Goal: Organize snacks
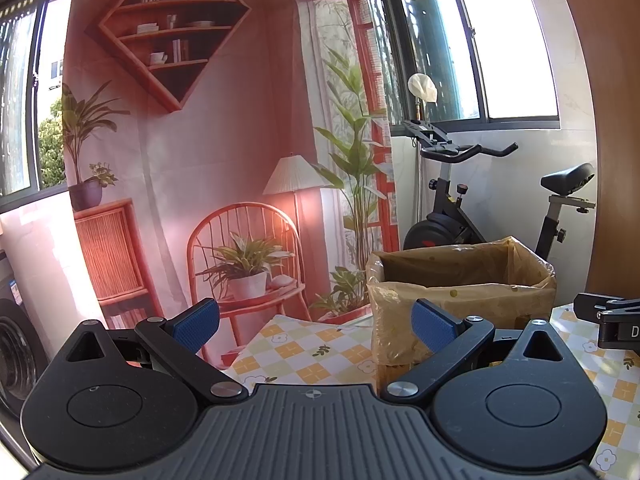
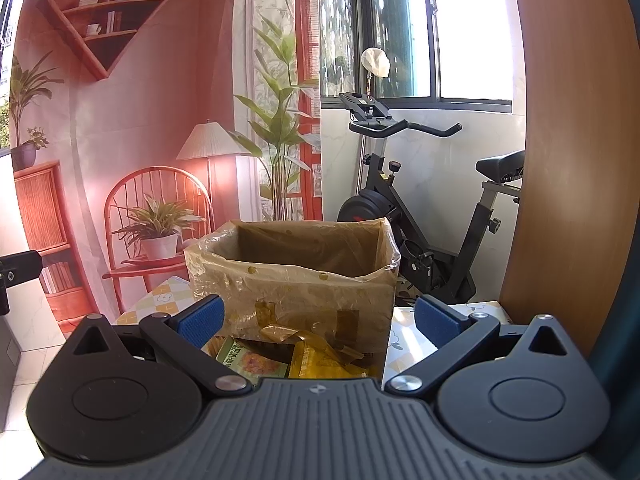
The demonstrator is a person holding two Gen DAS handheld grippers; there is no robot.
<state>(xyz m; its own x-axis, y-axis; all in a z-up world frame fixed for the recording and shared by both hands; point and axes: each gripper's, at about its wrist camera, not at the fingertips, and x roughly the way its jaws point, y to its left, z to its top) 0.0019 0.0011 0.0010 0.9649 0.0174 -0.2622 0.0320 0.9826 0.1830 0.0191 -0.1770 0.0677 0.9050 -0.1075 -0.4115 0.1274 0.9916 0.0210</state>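
A cardboard box (image 1: 460, 288) lined with a yellowish plastic bag stands on the checked tablecloth (image 1: 304, 352); its inside is hidden from here. In the right wrist view the same box (image 2: 292, 276) sits straight ahead, with snack packets (image 2: 256, 360) in green and yellow wrappers lying at its near foot. My left gripper (image 1: 316, 326) is open and empty, its right finger in front of the box's left face. My right gripper (image 2: 318, 320) is open and empty, hovering above the packets.
An exercise bike (image 2: 424, 216) stands behind the table at the right. A printed backdrop (image 1: 224, 140) of a room hangs at the back. A wooden panel (image 2: 572, 160) rises at the far right. A washing machine (image 1: 16, 352) is low left.
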